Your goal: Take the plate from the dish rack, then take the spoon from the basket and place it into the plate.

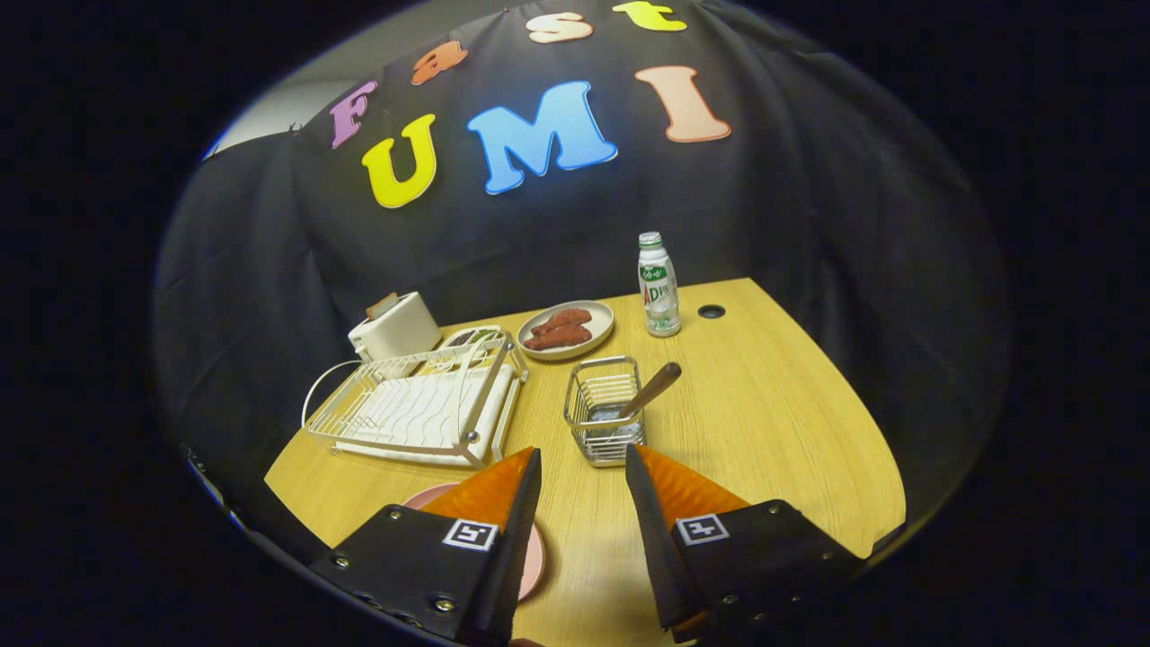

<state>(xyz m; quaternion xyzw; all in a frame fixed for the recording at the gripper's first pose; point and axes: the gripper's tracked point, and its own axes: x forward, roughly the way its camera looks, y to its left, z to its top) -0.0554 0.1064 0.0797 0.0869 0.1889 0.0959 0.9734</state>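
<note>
Hovering with fingers spread and empty, the gripper (582, 472) is lined up on the spoon (649, 392) in the basket (600, 415), the plate (534, 553) already set below.

The gripper (582, 467) is held above the table, tilted downward and forward. Its two fingers are spread well apart, with an empty gap seen between the tips. Nothing is clasped or touched by either finger (503, 490). A square marker is carried on each finger's base.
</note>
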